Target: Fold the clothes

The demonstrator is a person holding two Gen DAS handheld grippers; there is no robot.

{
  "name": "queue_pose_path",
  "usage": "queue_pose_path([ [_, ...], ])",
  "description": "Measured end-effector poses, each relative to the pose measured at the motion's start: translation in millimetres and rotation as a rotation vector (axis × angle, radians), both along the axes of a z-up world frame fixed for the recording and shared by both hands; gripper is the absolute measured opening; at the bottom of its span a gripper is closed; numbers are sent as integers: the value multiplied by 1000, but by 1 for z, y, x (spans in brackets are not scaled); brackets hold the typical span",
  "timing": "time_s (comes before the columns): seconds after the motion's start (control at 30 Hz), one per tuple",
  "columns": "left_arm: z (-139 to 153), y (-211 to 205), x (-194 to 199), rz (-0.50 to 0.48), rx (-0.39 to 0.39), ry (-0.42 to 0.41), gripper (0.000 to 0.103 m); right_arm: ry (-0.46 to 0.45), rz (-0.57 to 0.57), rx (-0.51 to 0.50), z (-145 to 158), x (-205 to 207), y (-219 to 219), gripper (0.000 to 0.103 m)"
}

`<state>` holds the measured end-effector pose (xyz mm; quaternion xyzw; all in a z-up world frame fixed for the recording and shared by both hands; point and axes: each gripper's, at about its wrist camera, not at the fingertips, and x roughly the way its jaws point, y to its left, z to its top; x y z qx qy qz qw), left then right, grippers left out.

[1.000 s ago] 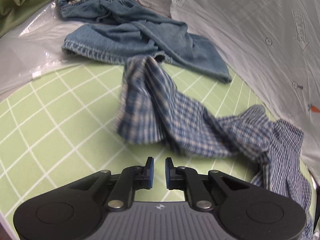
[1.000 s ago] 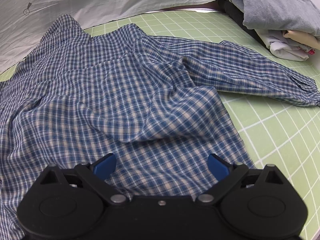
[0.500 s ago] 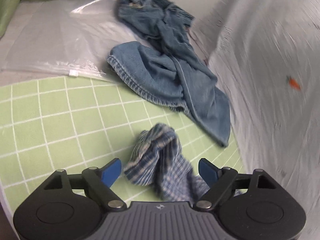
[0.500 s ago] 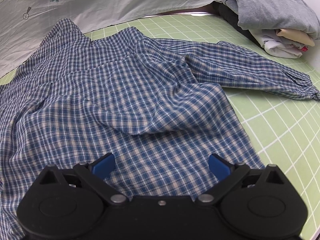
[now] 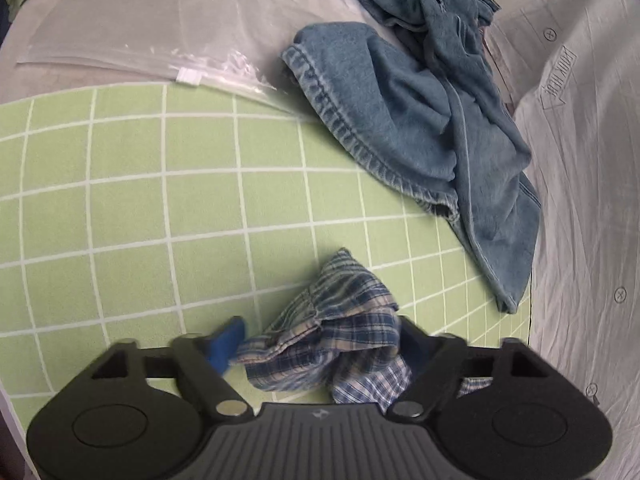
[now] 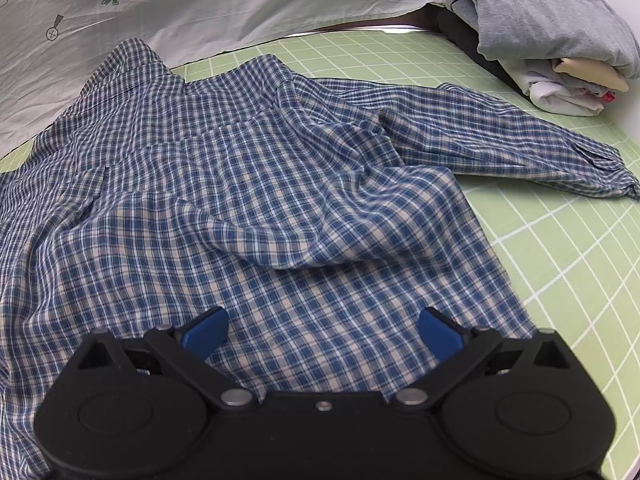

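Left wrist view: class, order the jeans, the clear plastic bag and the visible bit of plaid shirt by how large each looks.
1. Jeans
2. Plastic bag, close to the jeans and cut by the frame, so unsure
3. Plaid shirt, smallest though nearest the camera

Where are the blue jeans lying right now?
In the left wrist view, the jeans lie crumpled at the upper right, partly on the green grid mat, between the clear plastic bag and the white printed sheet.

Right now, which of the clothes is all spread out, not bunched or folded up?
The plaid shirt. The jeans lie bunched and the pile is folded.
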<state>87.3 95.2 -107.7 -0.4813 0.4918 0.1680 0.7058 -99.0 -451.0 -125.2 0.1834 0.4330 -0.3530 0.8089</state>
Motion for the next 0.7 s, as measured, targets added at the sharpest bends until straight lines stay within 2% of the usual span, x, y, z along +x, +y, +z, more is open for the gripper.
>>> queue_pose_path([
  [0.03, 0, -2, 0, -21, 7, -10, 57, 0, 0, 0, 0, 0, 0, 102],
  [0.1, 4, -6, 2, -74, 34, -41, 28, 0, 0, -1, 0, 0, 0, 102],
  [0.17, 11, -9, 5, -129, 63, -87, 18, 0, 1, -1, 0, 0, 0, 102],
  [0.2, 16, -10, 6, -152, 85, -119, 14, 0, 1, -1, 0, 0, 0, 102],
  [0.3, 39, -12, 6, -200, 186, -255, 13, 0, 3, -1, 0, 0, 0, 102],
  [0.43, 82, -11, -12, -237, 406, -541, 13, -3, 9, -4, 0, -1, 2, 102],
  [0.47, 87, -12, -18, -244, 474, -582, 13, -4, 11, -5, 0, -1, 2, 102],
  [0.53, 87, -16, -26, -264, 638, -571, 14, -6, 14, -6, -1, -2, 3, 102],
  [0.6, 84, -19, -32, -286, 789, -526, 22, -10, 18, -10, -2, -4, 3, 102],
  [0.63, 74, -18, -30, -295, 823, -439, 24, -12, 19, -11, -2, -4, 2, 102],
  [0.7, 55, -10, -30, -269, 785, -281, 37, -14, 22, -13, -2, -5, 1, 102],
])
